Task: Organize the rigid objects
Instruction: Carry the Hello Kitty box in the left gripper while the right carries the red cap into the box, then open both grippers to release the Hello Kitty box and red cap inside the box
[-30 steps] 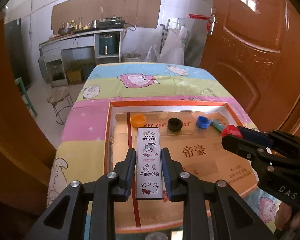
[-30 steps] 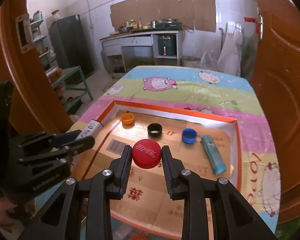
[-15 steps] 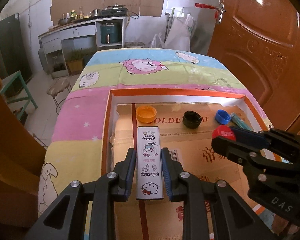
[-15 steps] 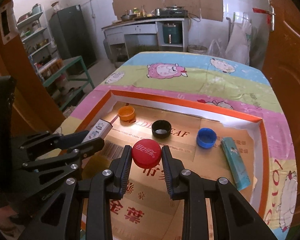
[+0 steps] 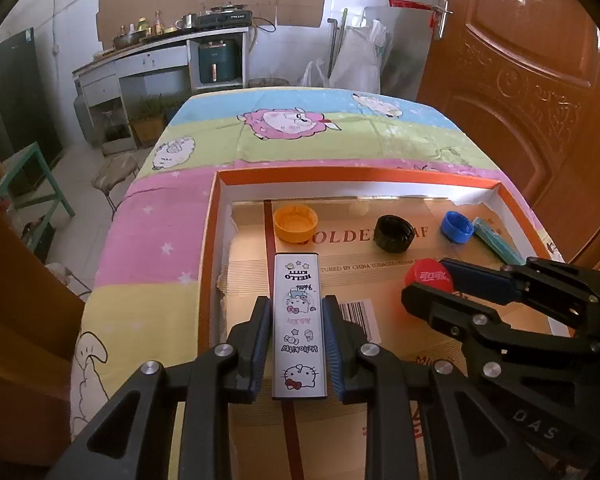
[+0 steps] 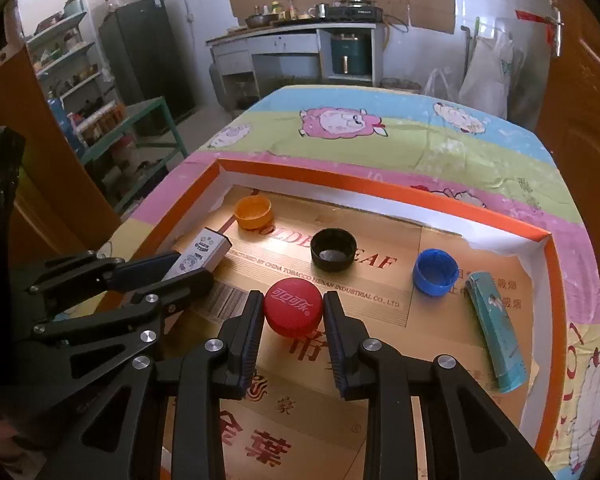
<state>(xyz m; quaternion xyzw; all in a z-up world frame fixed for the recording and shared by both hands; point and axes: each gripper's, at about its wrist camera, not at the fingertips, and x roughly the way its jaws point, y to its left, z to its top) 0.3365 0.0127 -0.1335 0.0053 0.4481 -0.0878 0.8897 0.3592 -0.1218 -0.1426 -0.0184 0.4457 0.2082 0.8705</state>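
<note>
Left gripper (image 5: 296, 340) clamps the white Hello Kitty case (image 5: 299, 324) over the tray (image 6: 380, 190). Right gripper (image 6: 294, 318) clamps the red cap (image 6: 293, 307). Beyond, on the tray floor: orange cap (image 6: 253, 211) at 11 o'clock, black cap (image 6: 333, 249) at 12, blue cap (image 6: 435, 266) and teal lighter (image 6: 495, 330) at 2.

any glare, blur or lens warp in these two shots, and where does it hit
Left wrist view: fisheye bends the door and darkens the corners; a bright sunlit patch lies on the tray floor by the orange cap; focus is sharp. Right wrist view: same warp; glare on the cardboard beside the black cap, and the red cap is crisp.
</note>
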